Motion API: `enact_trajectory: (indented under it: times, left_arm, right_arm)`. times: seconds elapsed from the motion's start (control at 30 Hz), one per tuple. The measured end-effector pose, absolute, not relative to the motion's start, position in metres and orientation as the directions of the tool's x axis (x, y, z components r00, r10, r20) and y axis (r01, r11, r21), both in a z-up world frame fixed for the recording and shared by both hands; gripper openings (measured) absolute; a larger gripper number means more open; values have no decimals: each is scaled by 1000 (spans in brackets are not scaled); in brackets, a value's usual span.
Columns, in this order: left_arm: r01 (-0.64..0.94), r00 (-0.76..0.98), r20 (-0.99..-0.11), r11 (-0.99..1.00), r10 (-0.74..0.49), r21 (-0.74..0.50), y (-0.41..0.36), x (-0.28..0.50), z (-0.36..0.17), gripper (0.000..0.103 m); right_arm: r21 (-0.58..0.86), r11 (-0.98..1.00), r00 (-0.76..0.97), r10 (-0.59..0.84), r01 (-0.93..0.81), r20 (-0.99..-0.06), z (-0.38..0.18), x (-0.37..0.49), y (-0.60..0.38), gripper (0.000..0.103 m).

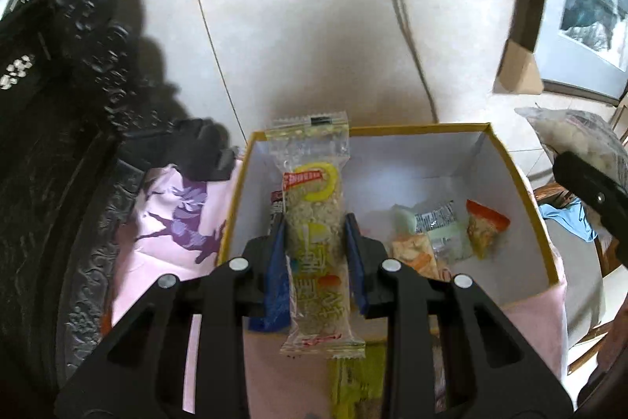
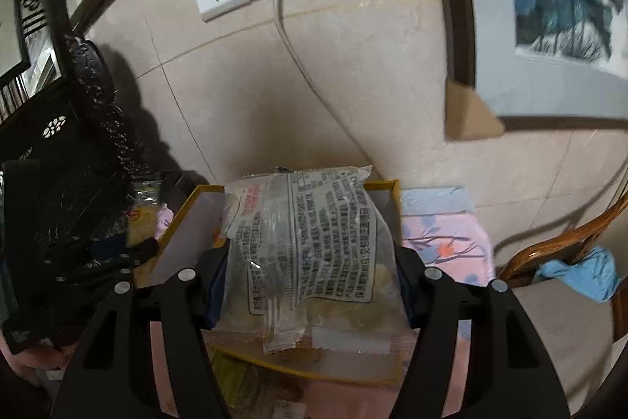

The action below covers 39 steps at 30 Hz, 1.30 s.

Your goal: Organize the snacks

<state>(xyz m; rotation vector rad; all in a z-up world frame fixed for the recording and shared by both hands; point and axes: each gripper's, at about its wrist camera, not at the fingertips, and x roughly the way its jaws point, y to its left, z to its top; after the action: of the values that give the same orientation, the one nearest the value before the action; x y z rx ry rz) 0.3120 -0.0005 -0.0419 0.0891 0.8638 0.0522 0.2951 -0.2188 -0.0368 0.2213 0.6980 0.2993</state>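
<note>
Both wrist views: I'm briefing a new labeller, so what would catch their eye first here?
The left gripper grips a long rice-crisp bar over the yellow-rimmed box, where a few small packets lie at the right. The right gripper pinches a clear snack bag printed with black text, above the same box.

1. The yellow-rimmed box (image 1: 522, 183) is open on top, and its back half and middle floor are bare white, so there's plenty of room to come in from above.
2. A few small snack packets (image 1: 447, 234) crowd the box's near-right floor.
3. On the left, dark carved furniture (image 1: 78, 128) stands close to the box.
4. On the right, a wooden chair (image 2: 565, 242) holding a blue cloth (image 2: 581, 271) sits near the table edge.
5. The tiled wall (image 1: 314, 26) rises right behind the box, with a cord (image 1: 404, 26) hanging down it.
</note>
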Motion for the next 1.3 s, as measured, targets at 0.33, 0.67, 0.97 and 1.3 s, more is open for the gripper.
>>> enact_trajectory:
  times: [0.33,0.67,0.97,1.3]
  left_arm:
    - [28,595,-764,944,248,329,-1,273,-82,101]
    - [27,443,-836,927,324,374,13,145,-164,101]
    - [-137,389,-868,951,309,277,32,143,-213,101]
    - [-89,409,-911,996,54,19,61,117,-227,31]
  right_arm:
    - [166,966,664,257,-198,-702,-67,277,-211,102]
    - [175,908,425,339,-380,-839,-152,139,-183,102]
    - [213,754,265,457,-621,-849,-158,134,-132,102]
    - [62,385,149,494,-921,-856,-182,76,-57,102]
